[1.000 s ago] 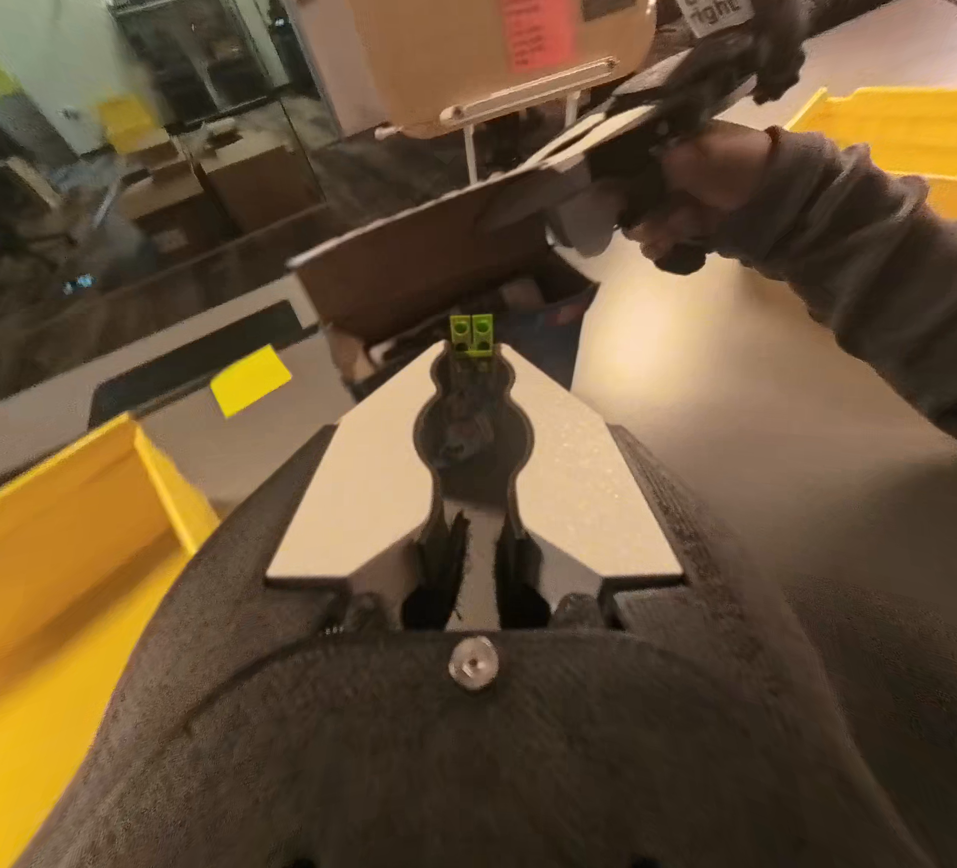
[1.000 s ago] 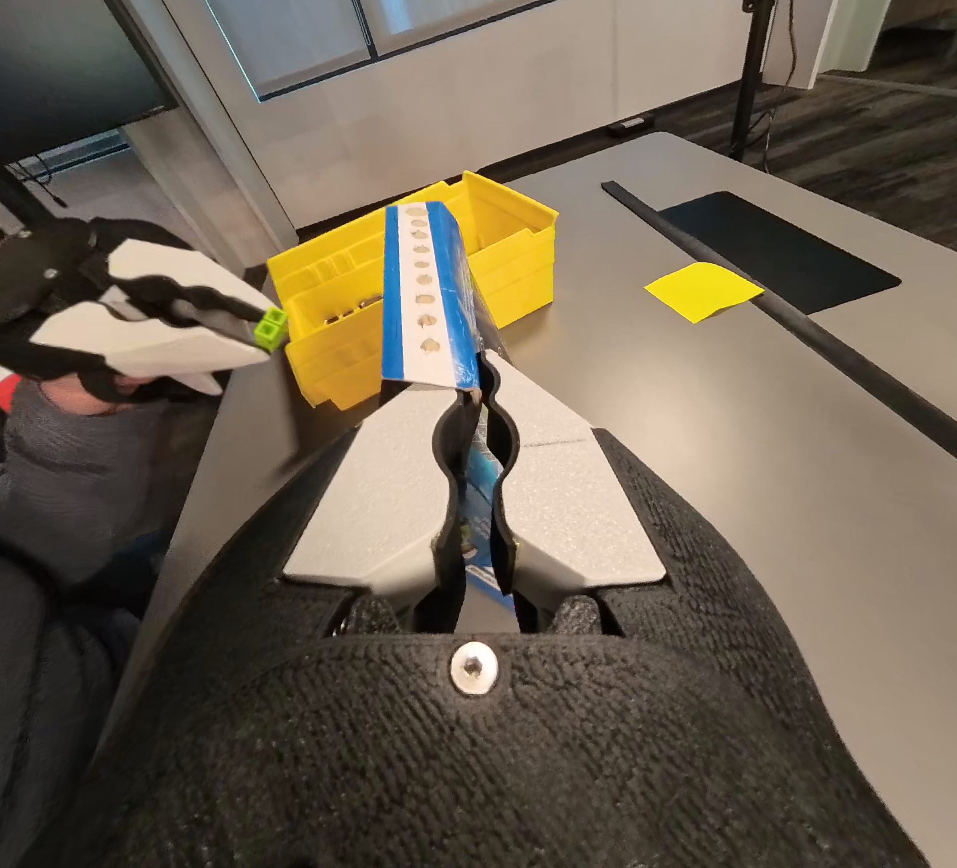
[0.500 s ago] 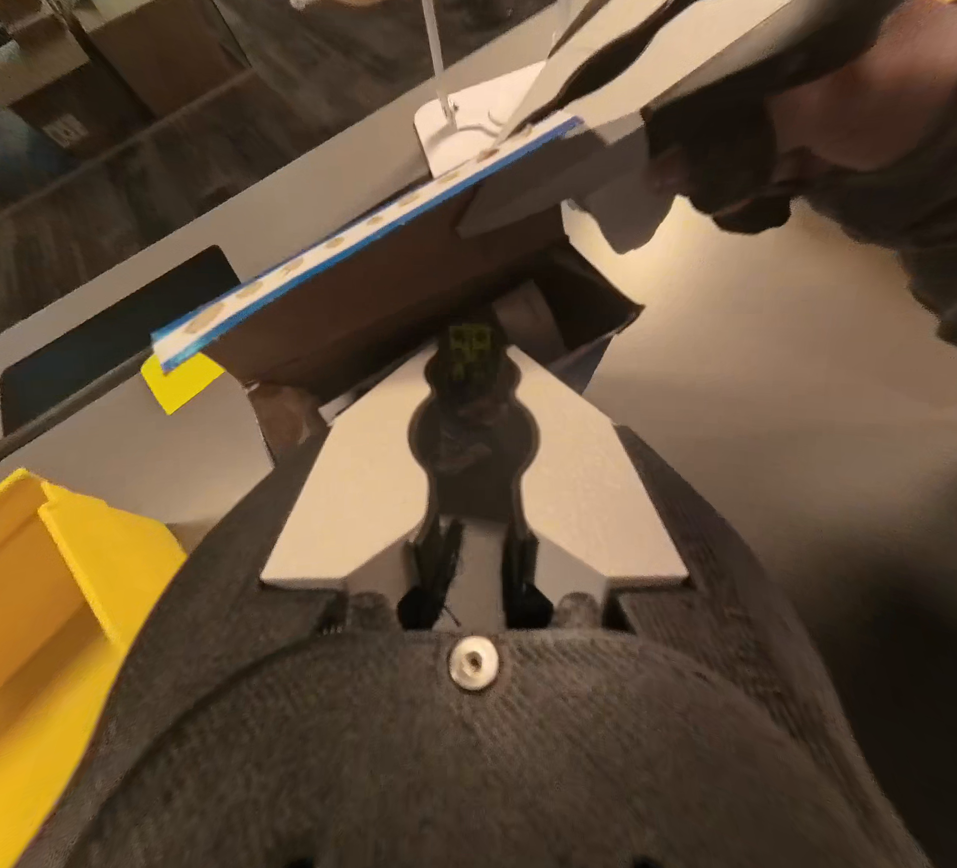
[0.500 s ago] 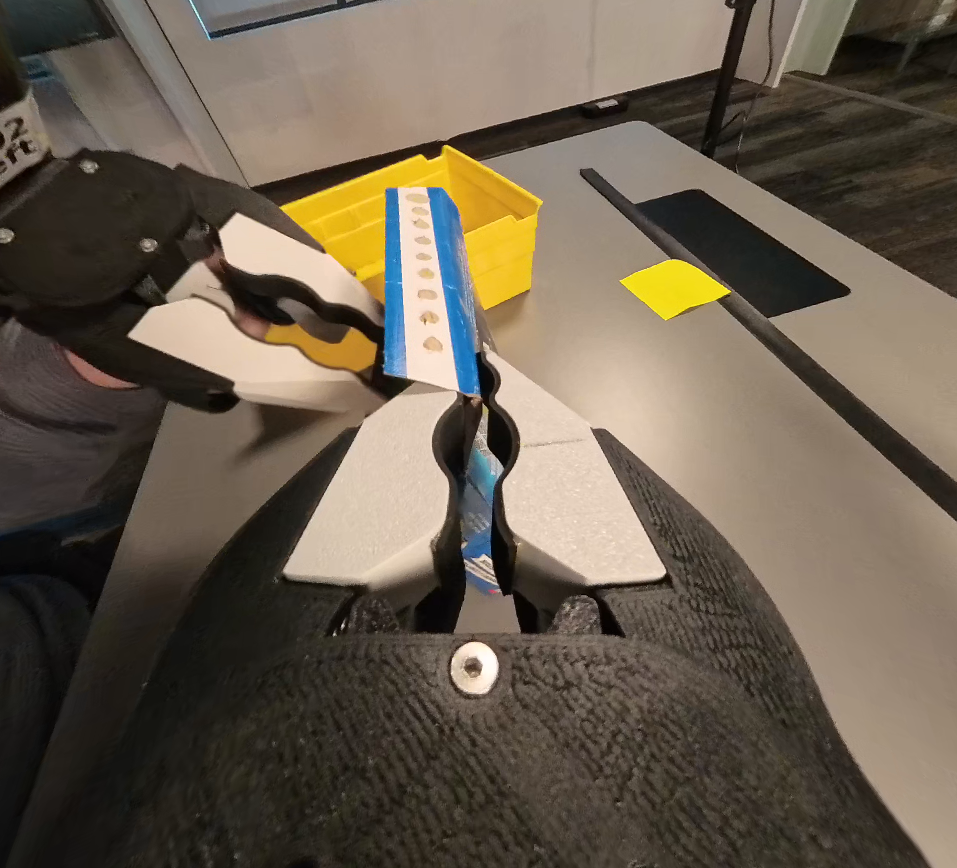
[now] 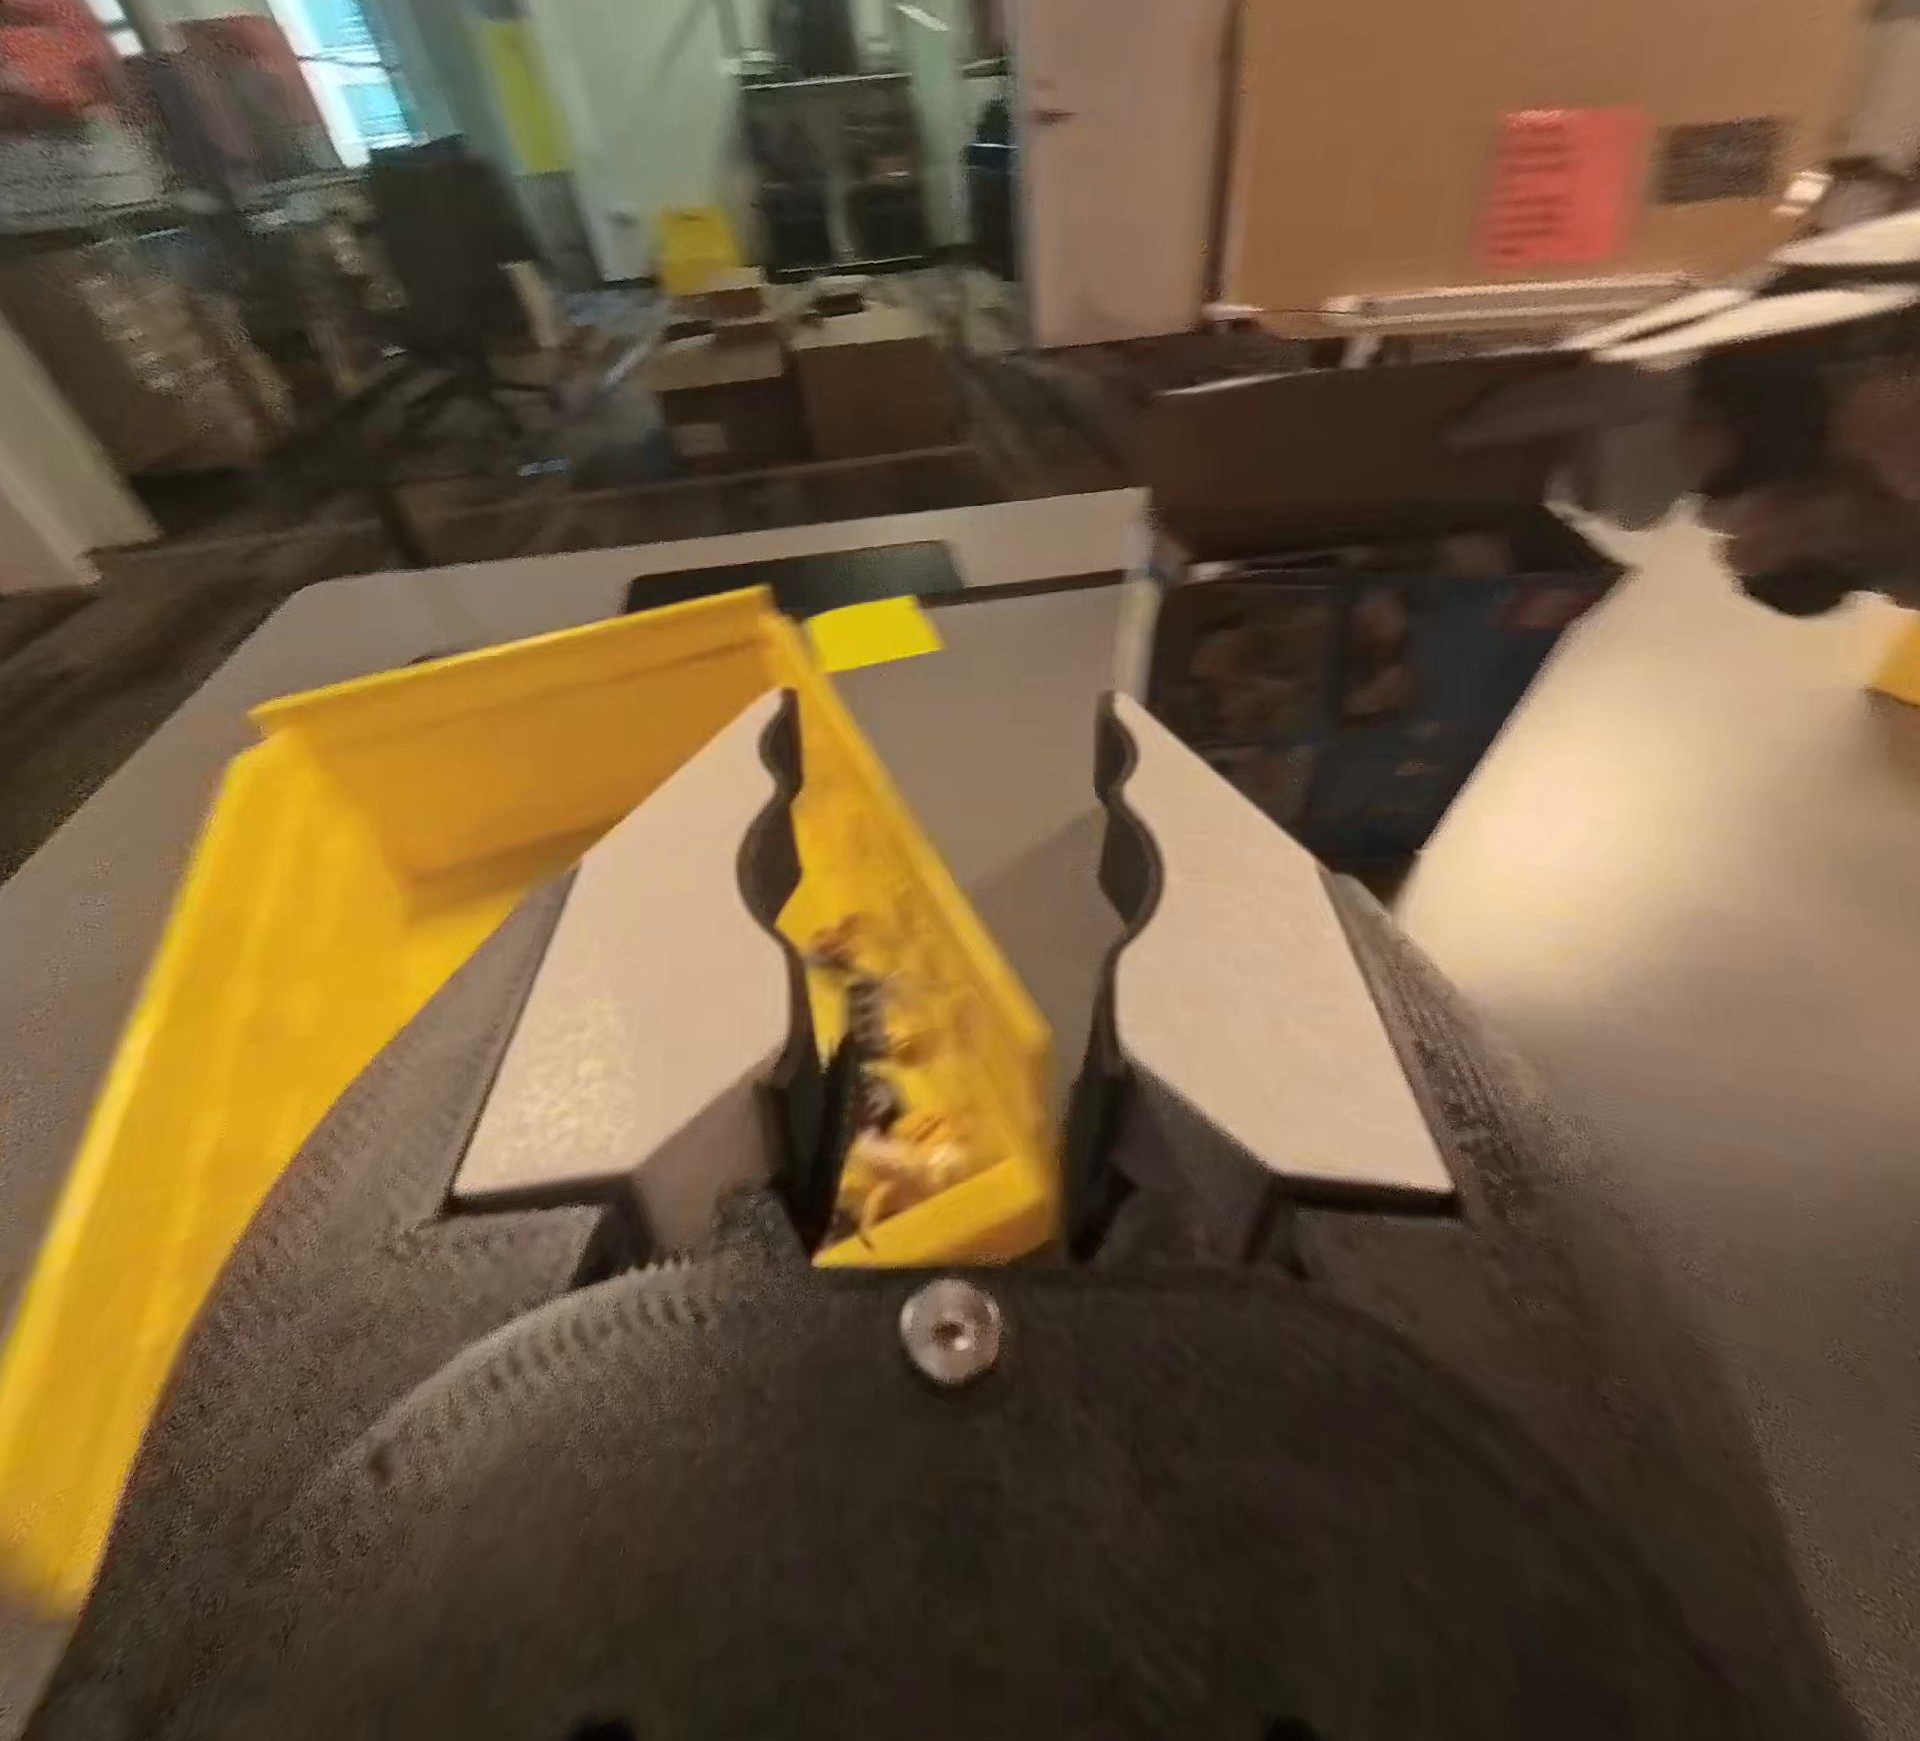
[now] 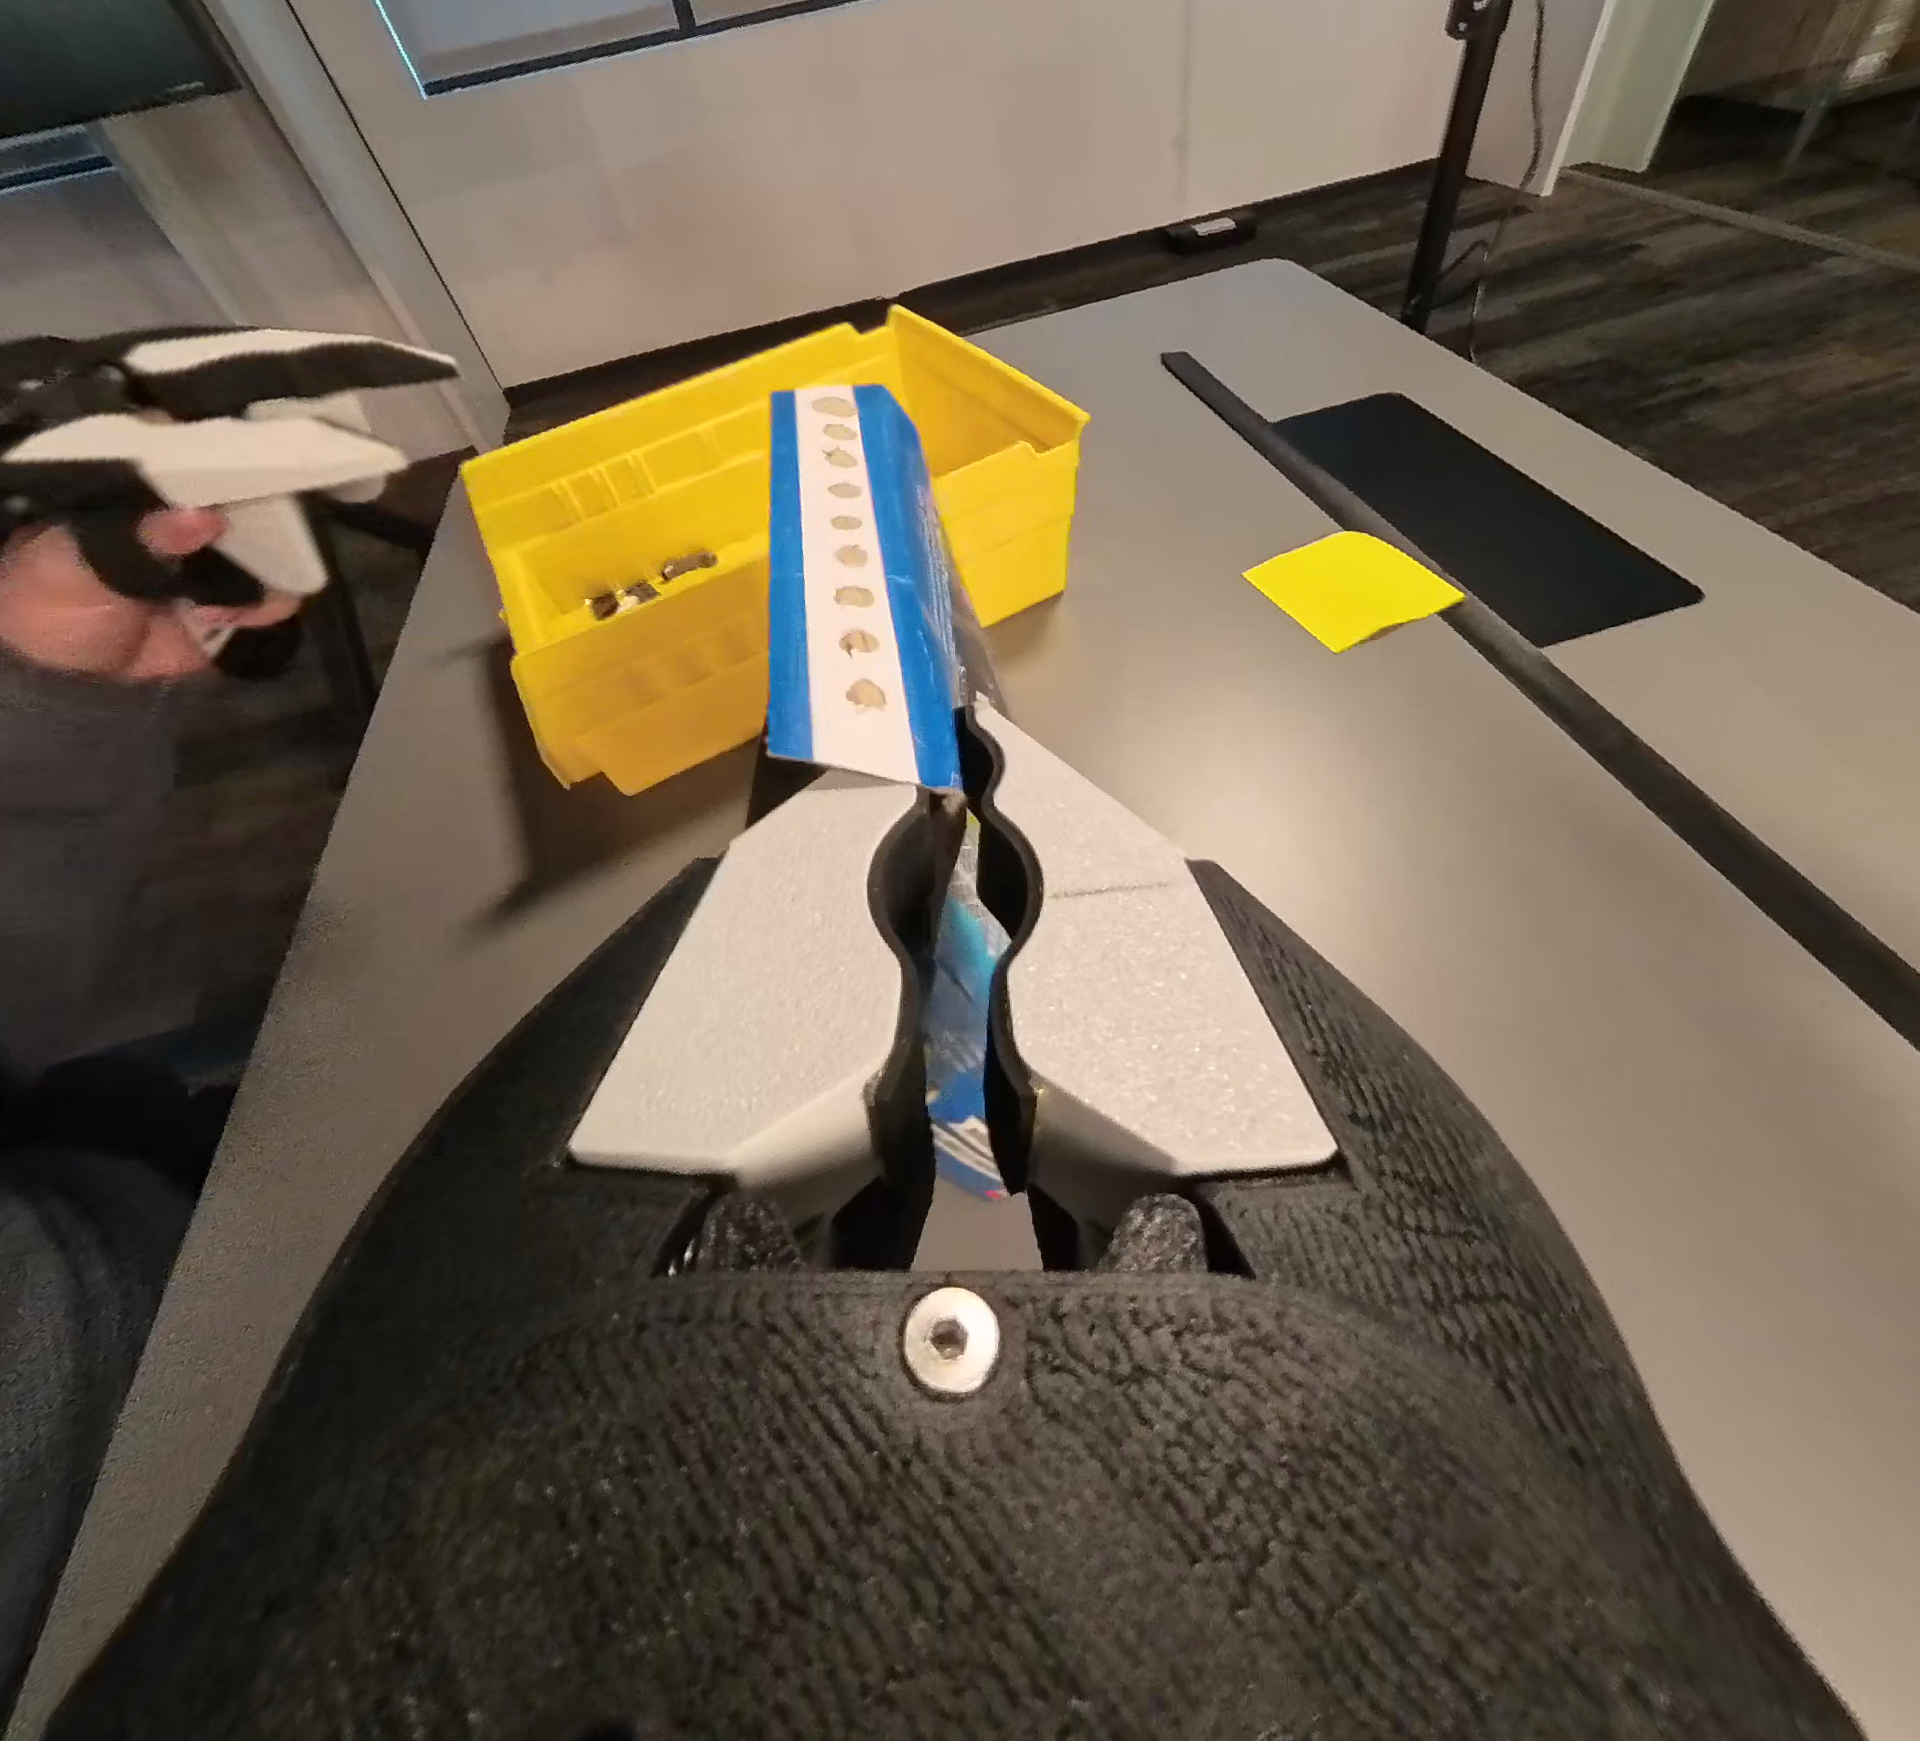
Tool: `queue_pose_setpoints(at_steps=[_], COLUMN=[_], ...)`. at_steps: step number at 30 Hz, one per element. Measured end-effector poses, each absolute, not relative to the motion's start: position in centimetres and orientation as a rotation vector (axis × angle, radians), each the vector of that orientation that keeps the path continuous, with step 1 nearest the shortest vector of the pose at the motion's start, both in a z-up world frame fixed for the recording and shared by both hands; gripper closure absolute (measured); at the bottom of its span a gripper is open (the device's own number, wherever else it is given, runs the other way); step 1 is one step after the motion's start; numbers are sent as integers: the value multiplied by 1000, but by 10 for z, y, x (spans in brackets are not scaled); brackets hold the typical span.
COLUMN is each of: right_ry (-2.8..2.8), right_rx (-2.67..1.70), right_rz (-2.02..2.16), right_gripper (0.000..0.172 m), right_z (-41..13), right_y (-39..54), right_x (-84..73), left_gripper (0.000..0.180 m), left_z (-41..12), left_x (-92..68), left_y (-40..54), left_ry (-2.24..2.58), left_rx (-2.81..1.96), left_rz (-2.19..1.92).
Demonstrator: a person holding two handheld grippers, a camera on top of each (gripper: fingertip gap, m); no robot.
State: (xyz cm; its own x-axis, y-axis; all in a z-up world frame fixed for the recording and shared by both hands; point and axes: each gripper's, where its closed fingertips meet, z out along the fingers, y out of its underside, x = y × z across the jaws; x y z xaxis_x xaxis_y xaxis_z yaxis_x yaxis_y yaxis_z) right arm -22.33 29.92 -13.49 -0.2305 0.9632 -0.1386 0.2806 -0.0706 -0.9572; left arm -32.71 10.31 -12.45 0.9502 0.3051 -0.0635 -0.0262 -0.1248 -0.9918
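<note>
My left gripper (image 5: 945, 715) is open wide with nothing between its pads. It hovers over the right end of a yellow bin (image 5: 416, 808) that holds several small pieces (image 5: 883, 1047). The right wrist view also shows it open, off the table's left edge (image 6: 416, 408). My right gripper (image 6: 961, 772) is shut on the blue and white flap (image 6: 862, 590) of a cardboard box and holds it up. The box (image 5: 1351, 652) stands open, dark inside, to the right in the left wrist view. The picture is blurred there.
A yellow sticky note (image 6: 1351, 590) lies on the grey table (image 6: 1247, 860) beside a black mat (image 6: 1486, 517) and a black strip (image 6: 1558, 683). A tripod pole (image 6: 1465, 81) stands behind the table. The yellow bin (image 6: 644, 611) sits near the far left corner. The gap from one gripper's tips to the other's is roughly 25 cm.
My left gripper carried a green brick into the open box, opened, and swung back left over the yellow bin; the brick has left its grasp. My right gripper kept hold of the flap.
</note>
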Motion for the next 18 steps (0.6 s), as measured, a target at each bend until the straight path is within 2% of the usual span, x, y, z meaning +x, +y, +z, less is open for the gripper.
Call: queue_pose_setpoints(at_steps=[6, 10, 12, 15, 18], right_ry=[-1600, -1650, -1644, -1597, -1549], right_rx=[-1337, -1375, -1401, -1456, -1504], right_rz=[1377, 1392, 1428, 1529, 1573], right_gripper=[172, 172, 172, 172, 172], right_z=[-124, -121, -121, -125, -131], right_y=[279, 271, 272, 276, 287], right_x=[-243, -263, -268, -275, -280], left_gripper=[133, 144, 139, 132, 129], left_z=[-156, -204, -227, -251, -276], left_x=[-396, -396, -384, -386, -392], left_y=[87, 124, 132, 140, 137], left_ry=[-313, 14, 245, 298, 408], left_rx=[-1873, -2188, -2298, -2408, -2519], left_rz=[212, 71, -77, -221, -199])
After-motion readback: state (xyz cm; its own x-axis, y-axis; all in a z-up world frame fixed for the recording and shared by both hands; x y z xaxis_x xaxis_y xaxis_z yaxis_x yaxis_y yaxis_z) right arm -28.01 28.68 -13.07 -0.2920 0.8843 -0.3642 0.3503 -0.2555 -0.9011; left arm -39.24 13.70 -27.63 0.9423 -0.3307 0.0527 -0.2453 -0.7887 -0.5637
